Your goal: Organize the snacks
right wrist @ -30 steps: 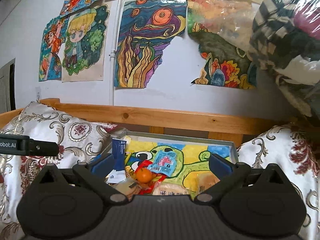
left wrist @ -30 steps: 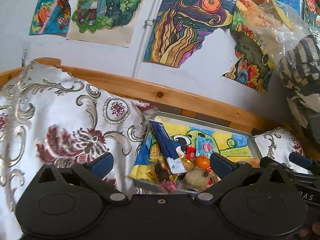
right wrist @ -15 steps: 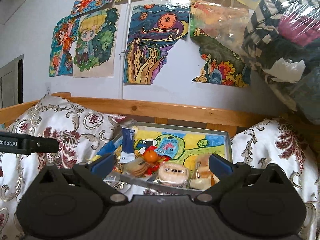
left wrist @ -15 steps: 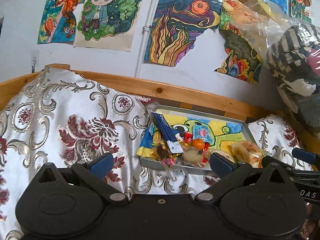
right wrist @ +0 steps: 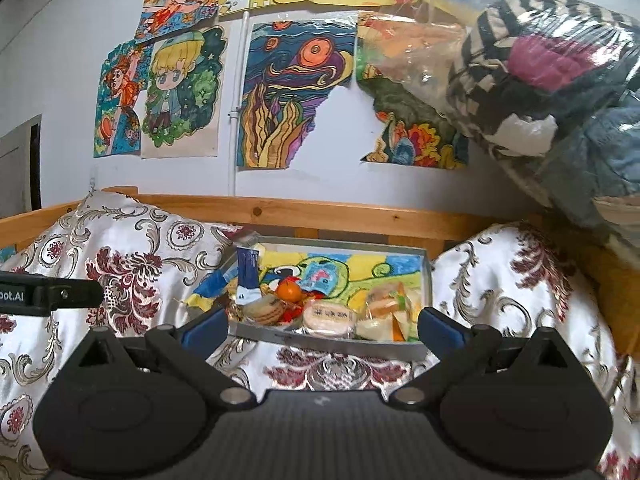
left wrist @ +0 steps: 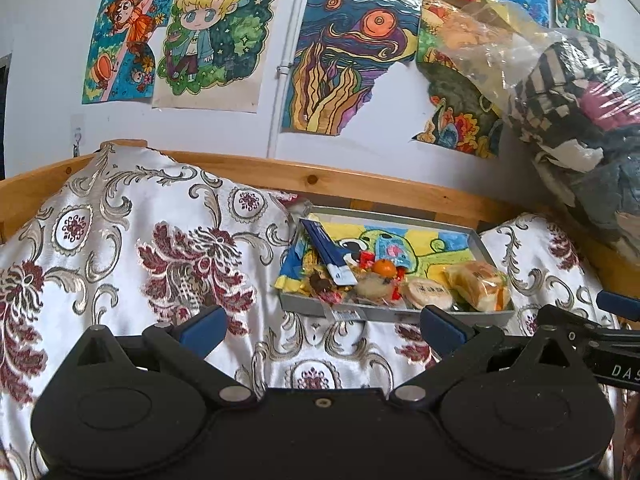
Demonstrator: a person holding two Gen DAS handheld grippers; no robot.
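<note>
So far the snacks (right wrist: 320, 312) sit jumbled at the near end of the tray (right wrist: 426, 276), and both hand-held grippers, left (left wrist: 320, 328) and right (right wrist: 320, 326), hang wide apart, holding nothing.

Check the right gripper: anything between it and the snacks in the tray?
Nothing visible. The right gripper is open and empty, facing the tray; only patterned cloth lies in between. The orange sits uncovered among wrapped snacks.

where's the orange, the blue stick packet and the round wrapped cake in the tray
orange (right wrist: 289, 291): right wrist view, middle of the fruit
blue stick packet (left wrist: 325, 249): left wrist view, middle of its blue part
round wrapped cake (right wrist: 330, 314): right wrist view, its printed top
</note>
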